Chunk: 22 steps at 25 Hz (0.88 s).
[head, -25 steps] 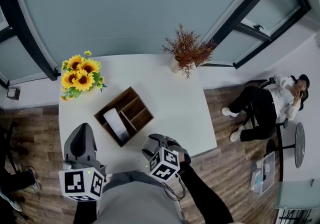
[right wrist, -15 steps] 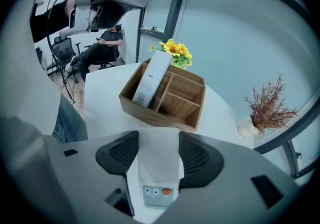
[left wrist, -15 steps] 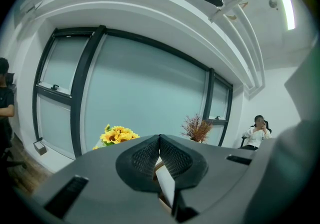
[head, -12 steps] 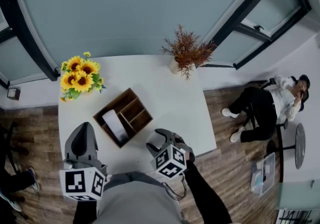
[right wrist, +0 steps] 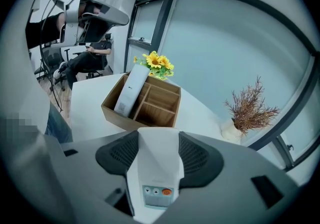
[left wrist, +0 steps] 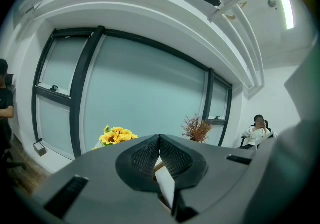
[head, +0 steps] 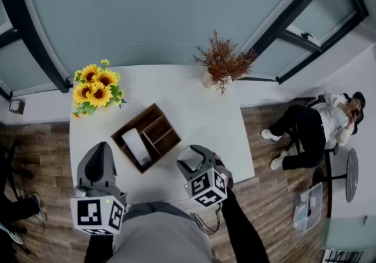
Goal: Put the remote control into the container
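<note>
Matt wooden container (head: 133, 120), smooth plastic remote (right wrist: 158, 167)

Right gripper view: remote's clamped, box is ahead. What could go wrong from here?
1. The container's long slot already holds a white device leaning on its wall; the remote could knock it.
2. The free compartments look shorter, so the remote may end up propped, not flat.
3. The right gripper pinches only the remote's smooth sides, so it could slip or pivot when tilted.

In the right gripper view the right gripper (right wrist: 158, 135) covers both sides of the remote control (right wrist: 156, 168), whose lower end is lost behind the gripper's body. In the left gripper view the left gripper (left wrist: 160, 139) hides nearly all of the container (left wrist: 159, 167)
</note>
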Motion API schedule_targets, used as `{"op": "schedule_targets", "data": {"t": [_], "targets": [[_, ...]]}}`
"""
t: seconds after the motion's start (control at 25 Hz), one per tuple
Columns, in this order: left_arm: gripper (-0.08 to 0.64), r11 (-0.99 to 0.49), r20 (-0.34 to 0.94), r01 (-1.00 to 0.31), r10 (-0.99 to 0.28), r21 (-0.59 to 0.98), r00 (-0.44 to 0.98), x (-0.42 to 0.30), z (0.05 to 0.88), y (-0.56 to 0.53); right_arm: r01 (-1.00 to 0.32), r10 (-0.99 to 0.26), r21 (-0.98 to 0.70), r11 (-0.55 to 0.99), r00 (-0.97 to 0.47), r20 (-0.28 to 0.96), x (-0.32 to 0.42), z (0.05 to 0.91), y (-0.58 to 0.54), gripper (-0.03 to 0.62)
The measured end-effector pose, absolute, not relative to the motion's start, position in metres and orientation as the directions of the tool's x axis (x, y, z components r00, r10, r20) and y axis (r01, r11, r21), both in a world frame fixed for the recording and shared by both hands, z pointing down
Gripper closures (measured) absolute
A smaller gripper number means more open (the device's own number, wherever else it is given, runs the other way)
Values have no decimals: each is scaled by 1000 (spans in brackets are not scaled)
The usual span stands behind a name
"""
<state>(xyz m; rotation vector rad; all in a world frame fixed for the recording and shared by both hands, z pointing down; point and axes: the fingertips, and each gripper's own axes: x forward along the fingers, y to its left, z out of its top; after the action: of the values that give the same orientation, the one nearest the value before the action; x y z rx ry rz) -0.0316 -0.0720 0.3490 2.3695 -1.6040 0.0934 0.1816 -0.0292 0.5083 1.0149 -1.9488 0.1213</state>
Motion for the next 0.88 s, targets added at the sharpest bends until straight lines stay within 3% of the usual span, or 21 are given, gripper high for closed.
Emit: {"op": "schedule_targets", "data": {"t": [0.88], "targets": [[552, -349, 191, -921, -905, 175, 379, -35, 340, -71, -721, -742, 378, 581, -279, 609, 175, 460, -52, 339]]}}
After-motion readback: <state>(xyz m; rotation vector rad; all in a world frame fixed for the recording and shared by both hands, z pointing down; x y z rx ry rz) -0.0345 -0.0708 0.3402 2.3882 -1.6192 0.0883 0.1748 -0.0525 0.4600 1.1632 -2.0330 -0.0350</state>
